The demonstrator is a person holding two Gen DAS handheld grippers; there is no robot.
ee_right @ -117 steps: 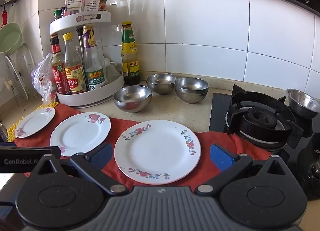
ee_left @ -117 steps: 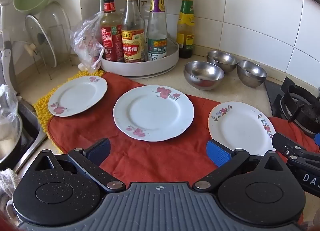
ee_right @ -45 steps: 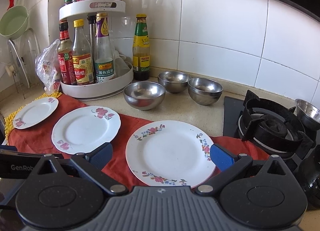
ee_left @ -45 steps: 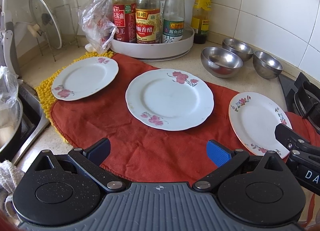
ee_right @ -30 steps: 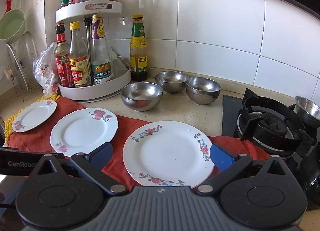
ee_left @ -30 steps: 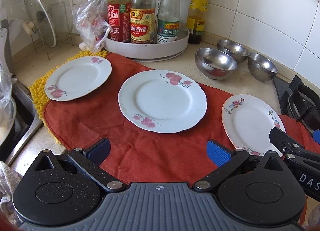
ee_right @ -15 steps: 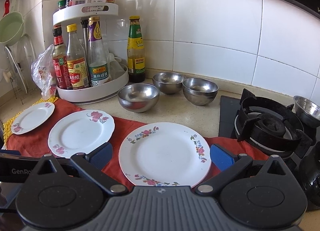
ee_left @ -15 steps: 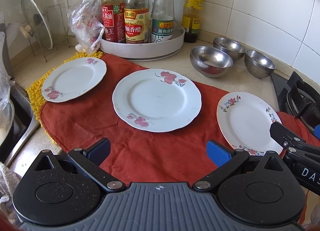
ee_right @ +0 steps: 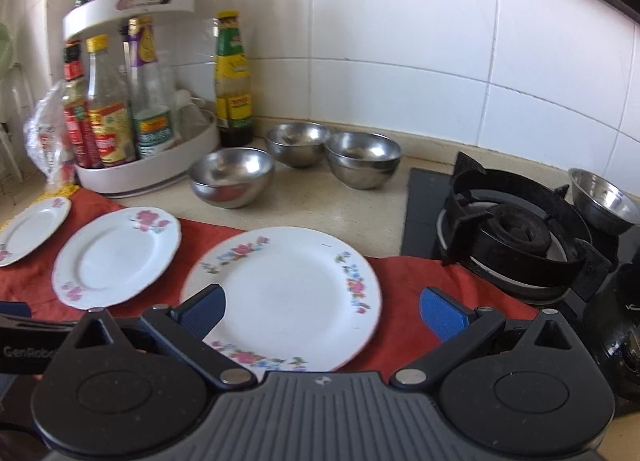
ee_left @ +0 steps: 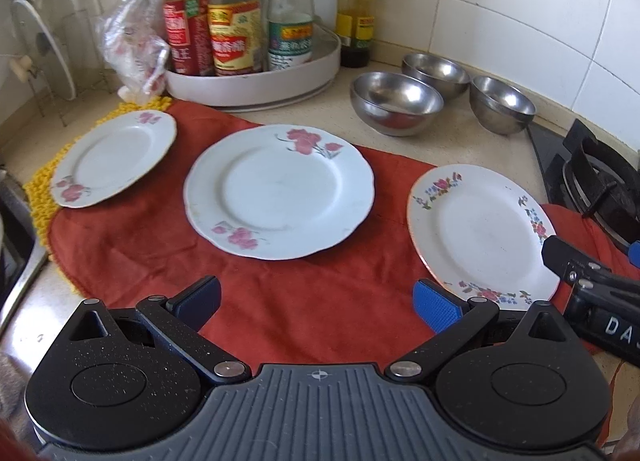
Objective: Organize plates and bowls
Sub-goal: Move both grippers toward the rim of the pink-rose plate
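Three white flowered plates lie on a red cloth (ee_left: 312, 301): a small plate (ee_left: 114, 157) at the left, a scalloped middle plate (ee_left: 278, 191), and a right plate (ee_left: 482, 235) (ee_right: 288, 293) with small blue and pink flowers. Three steel bowls stand behind them: front bowl (ee_left: 396, 103) (ee_right: 232, 177), back bowl (ee_left: 434, 69) (ee_right: 298, 143), right bowl (ee_left: 502, 103) (ee_right: 362, 159). My left gripper (ee_left: 318, 303) is open above the cloth, just short of the middle plate. My right gripper (ee_right: 322, 311) is open, its fingers straddling the near part of the right plate.
A white turntable rack (ee_left: 256, 81) with sauce bottles stands behind the plates, a plastic bag (ee_left: 136, 49) beside it. A gas burner (ee_right: 516, 233) sits at the right, with another steel bowl (ee_right: 602, 199) past it. A sink edge (ee_left: 20, 277) lies at the left.
Both grippers have moved forward and lower toward the plates, which now look larger. The right gripper's fingers now flank the right plate. Nothing has been picked up.
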